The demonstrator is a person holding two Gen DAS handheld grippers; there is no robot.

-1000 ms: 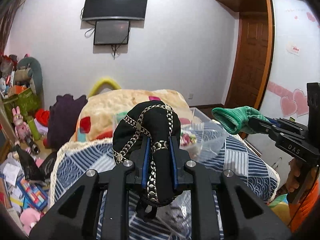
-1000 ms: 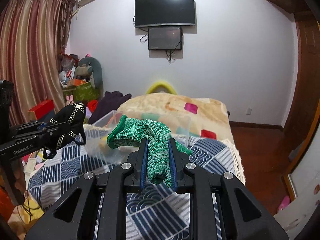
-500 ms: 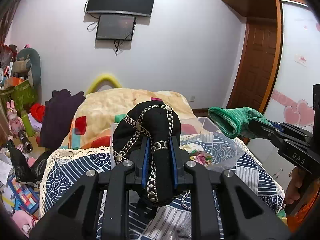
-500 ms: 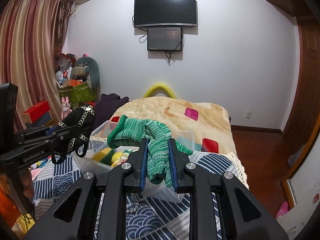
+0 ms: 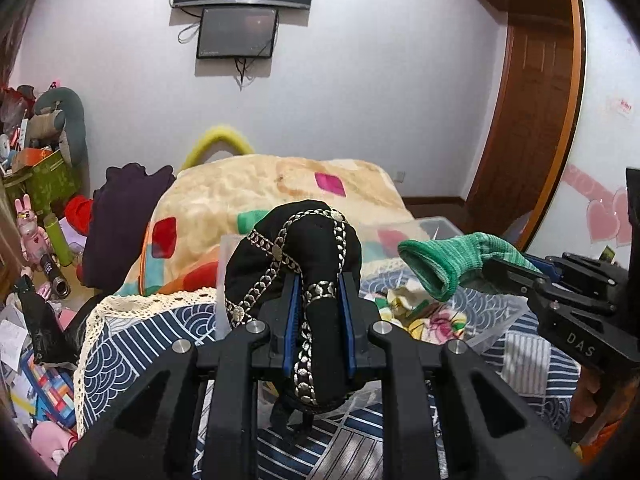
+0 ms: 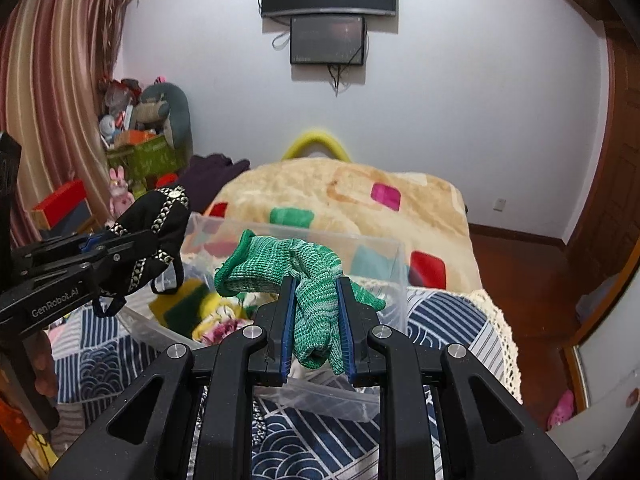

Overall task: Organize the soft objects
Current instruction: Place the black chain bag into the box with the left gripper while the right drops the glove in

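My left gripper [image 5: 319, 322] is shut on a black cloth piece with silver chain trim [image 5: 296, 256], which bulges above the blue pads. The same black piece [image 6: 160, 232] shows at the left of the right wrist view, just over the left rim of a clear plastic bin [image 6: 394, 264]. My right gripper [image 6: 316, 324] is shut on a green knit glove [image 6: 288, 264] and holds it over the bin's near side. In the left wrist view the glove [image 5: 444, 260] hangs at the right above the bin [image 5: 500, 320]. Sponges and flowered cloths [image 6: 208, 320] lie inside the bin.
The bin sits on a bed with a blue patterned cover [image 6: 444, 316] and a cream blanket [image 6: 352, 188] behind it. Toys, boxes and clutter [image 5: 36, 240] crowd the floor at the left. A wooden door [image 5: 532, 120] and bare floor [image 6: 524, 264] lie to the right.
Both grippers have moved forward over the bed toward the bin, which now looks larger and closer beneath them. Both keep their hold on the black piece and the green glove.
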